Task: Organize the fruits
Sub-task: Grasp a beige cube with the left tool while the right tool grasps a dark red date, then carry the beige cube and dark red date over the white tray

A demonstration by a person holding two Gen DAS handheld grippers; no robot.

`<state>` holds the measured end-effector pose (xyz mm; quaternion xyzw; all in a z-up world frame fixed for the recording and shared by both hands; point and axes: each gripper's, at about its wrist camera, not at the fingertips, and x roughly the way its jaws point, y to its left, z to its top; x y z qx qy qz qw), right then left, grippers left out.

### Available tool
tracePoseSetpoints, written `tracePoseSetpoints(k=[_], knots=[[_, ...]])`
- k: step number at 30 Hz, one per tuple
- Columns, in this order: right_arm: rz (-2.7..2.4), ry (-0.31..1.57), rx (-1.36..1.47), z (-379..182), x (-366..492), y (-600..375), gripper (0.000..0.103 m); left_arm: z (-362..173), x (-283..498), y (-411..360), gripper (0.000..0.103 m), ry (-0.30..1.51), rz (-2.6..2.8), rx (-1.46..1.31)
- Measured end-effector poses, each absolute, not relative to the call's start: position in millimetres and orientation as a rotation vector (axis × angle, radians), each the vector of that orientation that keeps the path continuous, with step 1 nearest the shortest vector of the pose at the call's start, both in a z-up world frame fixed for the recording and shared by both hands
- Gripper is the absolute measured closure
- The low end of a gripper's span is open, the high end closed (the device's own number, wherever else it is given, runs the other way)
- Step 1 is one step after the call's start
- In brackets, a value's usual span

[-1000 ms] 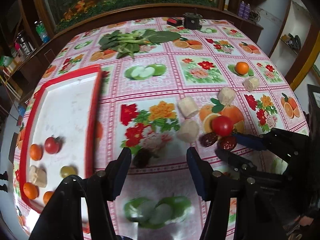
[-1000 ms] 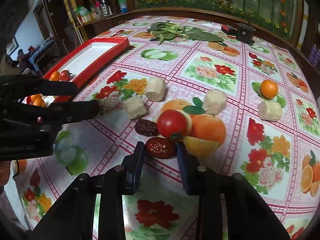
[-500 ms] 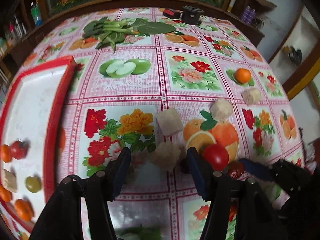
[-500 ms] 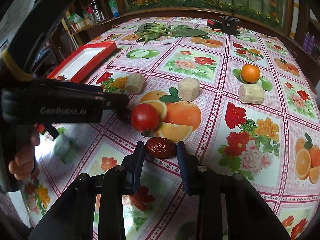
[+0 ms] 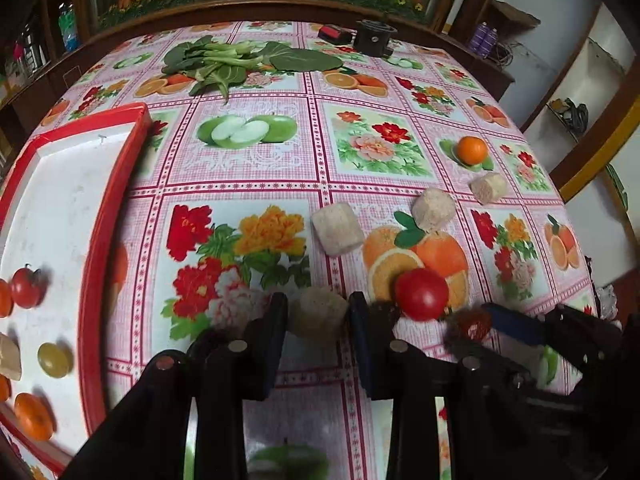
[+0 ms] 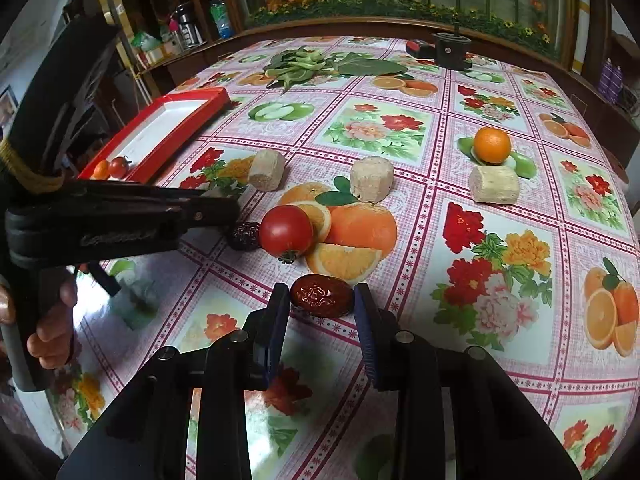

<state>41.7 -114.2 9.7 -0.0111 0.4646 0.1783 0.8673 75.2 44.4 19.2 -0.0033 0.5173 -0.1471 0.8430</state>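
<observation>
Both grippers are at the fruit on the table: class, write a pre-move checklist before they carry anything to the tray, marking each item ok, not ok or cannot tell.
1. Right gripper shut on the red date: ok, pads press both ends.
2. Left gripper secure on the beige chunk: cannot tell, jaws closing around it.
3. Tomato clear of the left gripper: not ok, it sits right beside the right-hand finger.
4. Free space in the red tray: ok, much white floor bare.
5. Dark date unobstructed: not ok, the left gripper covers part of it.
</observation>
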Motion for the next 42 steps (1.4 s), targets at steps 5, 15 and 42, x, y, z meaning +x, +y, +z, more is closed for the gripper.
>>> tracePoseSetpoints(k=[5,15,42], knots=[[0.350,0.974,-0.009,11.6,36.0,-117.9,0.070,21.9,56.7,45.9,0.069,1.095,-0.351,-0.001],[0.316,0.985,0.006,15.7,27.2,-113.2,0.070,27.0,27.0,60.2,0.069,1.098,-0.402,-0.017],[0.536,0.890,-0.125,58.9,71.5,68.0,0.071,71.6,57.7,239.2,0.069,0.995,-0.198,-0.126]])
